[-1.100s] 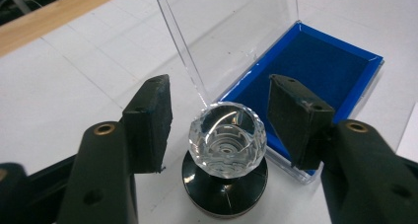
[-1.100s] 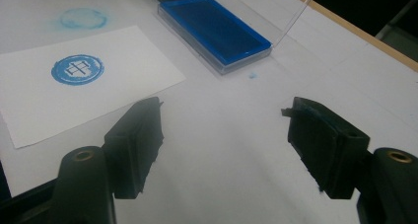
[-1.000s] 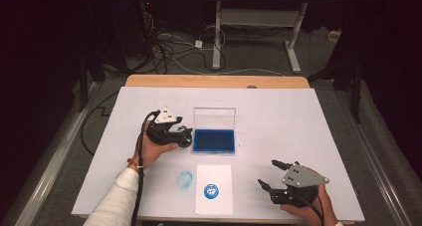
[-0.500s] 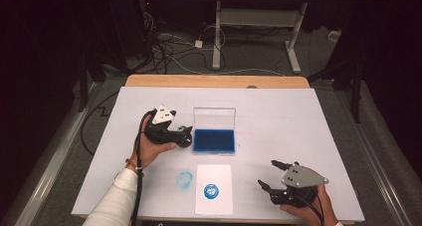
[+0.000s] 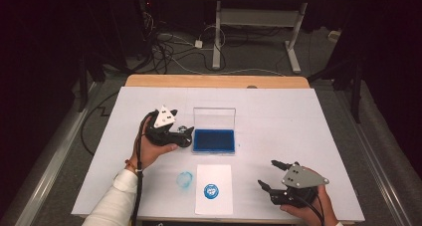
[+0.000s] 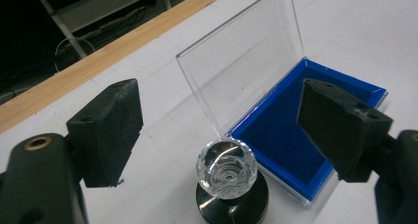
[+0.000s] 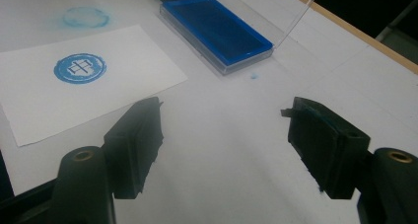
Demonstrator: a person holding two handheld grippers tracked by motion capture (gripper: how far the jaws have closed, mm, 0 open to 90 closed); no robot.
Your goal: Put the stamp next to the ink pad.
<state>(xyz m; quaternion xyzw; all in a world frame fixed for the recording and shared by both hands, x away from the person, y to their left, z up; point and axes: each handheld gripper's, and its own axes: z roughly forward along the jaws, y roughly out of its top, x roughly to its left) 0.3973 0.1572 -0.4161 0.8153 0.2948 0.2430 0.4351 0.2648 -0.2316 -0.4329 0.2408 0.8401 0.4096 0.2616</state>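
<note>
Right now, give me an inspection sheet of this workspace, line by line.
Surface: white table, blue ink smudge left of the paper.
Job's things: stamp upright on the table beside the ink pad, whose clear lid stands open; paper bears one blue print.
Clutter: nothing seen.
Grippers: left gripper open, jaws either side of the stamp, not touching; right gripper open, empty.
Cables: one trails from each gripper; more on the floor.
Surroundings: dark room, desk legs behind.
</note>
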